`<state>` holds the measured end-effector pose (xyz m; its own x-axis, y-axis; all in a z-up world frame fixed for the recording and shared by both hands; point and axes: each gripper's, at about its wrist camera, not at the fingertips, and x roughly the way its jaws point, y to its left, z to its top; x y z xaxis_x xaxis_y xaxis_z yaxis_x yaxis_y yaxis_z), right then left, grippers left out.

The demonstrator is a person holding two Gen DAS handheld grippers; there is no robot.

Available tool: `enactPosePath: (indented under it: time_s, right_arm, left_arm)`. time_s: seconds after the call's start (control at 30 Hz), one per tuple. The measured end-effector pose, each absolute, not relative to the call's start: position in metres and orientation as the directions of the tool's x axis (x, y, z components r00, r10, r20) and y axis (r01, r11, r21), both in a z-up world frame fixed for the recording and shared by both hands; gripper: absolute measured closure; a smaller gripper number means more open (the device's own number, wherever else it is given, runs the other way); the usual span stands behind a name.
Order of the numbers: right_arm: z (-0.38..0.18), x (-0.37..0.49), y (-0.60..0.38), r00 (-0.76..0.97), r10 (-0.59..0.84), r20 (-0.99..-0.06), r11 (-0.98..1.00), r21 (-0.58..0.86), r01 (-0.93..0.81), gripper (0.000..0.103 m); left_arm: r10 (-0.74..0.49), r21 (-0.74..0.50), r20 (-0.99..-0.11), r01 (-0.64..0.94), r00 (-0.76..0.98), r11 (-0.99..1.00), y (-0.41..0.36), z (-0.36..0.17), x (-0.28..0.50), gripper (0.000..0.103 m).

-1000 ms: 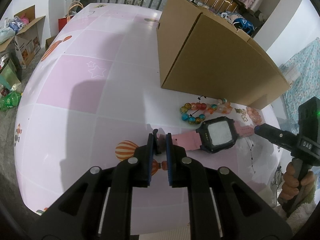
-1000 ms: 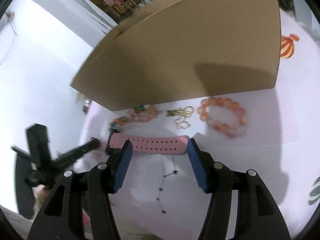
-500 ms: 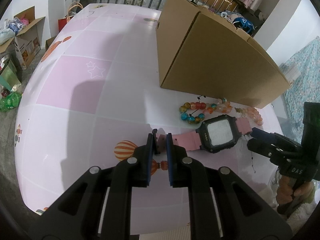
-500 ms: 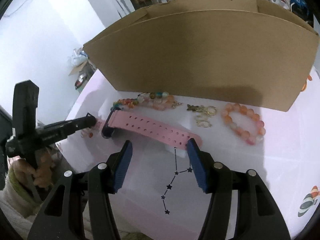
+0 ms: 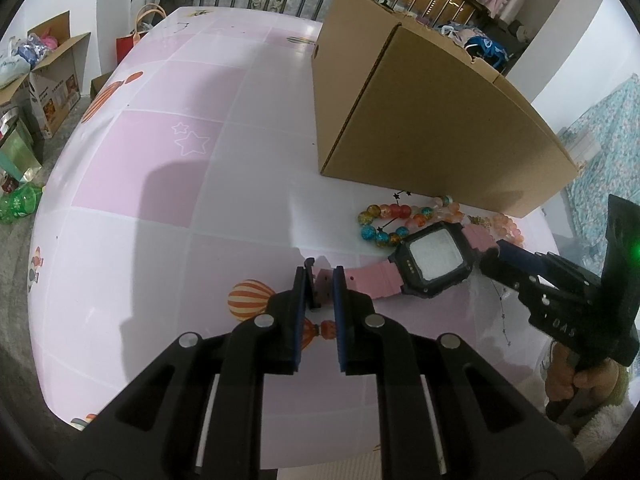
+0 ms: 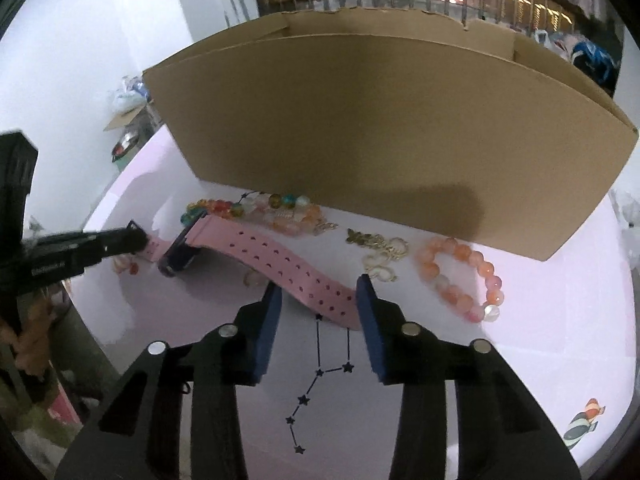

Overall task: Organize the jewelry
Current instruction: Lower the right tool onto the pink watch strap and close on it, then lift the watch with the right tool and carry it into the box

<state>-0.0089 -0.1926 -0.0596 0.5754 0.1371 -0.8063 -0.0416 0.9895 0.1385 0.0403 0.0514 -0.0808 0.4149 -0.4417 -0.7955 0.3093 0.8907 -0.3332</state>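
The pink watch (image 5: 434, 258) is lying flat on the pink table (image 5: 160, 160) right in front of the cardboard box (image 5: 432, 128), black square face up, with the bead bracelets (image 6: 460, 276) and gold charms (image 6: 380, 252) scattered just beside it. The left gripper (image 5: 320, 288) is nearly closed, pinching the buckle end, I'd guess to anchor it. The right gripper (image 6: 318, 292) is closing around the holed strap end, pads not touching yet, probably so both ends lift together.

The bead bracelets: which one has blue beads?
The multicoloured bracelet beside the watch face; the peach bracelet lying apart has only orange-pink beads.
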Motion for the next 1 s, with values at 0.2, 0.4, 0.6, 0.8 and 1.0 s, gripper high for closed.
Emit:
enactPosePath:
  time_s: [0.2, 0.4, 0.6, 0.8, 1.0]
  right_arm:
    - [-0.058, -0.007, -0.216, 0.592, 0.154, -0.791, 0.978, 0.208, 0.024, 0.083]
    - [-0.061, -0.012, -0.237, 0.608, 0.173, -0.775, 0.956, 0.28, 0.084, 0.092]
    - [-0.054, -0.022, -0.244, 0.636, 0.204, -0.744, 0.943, 0.325, 0.078, 0.097]
    - [-0.044, -0.031, -0.244, 0.666, 0.196, -0.72, 0.949, 0.31, 0.055, 0.097]
    - [-0.034, -0.041, -0.241, 0.696, 0.183, -0.694, 0.952, 0.303, 0.052, 0.097]
  left_arm:
    - [-0.446, -0.339, -0.793, 0.309, 0.415, 0.889, 0.052, -0.08, 0.04, 0.092]
    - [-0.452, -0.345, -0.788, 0.308, 0.418, 0.887, 0.052, -0.081, 0.039, 0.09]
    - [-0.463, -0.355, -0.768, 0.307, 0.443, 0.883, 0.056, -0.075, 0.035, 0.097]
    - [-0.469, -0.348, -0.742, 0.322, 0.48, 0.88, 0.057, -0.059, 0.029, 0.098]
    - [-0.474, -0.337, -0.718, 0.342, 0.51, 0.877, 0.057, -0.043, 0.022, 0.098]
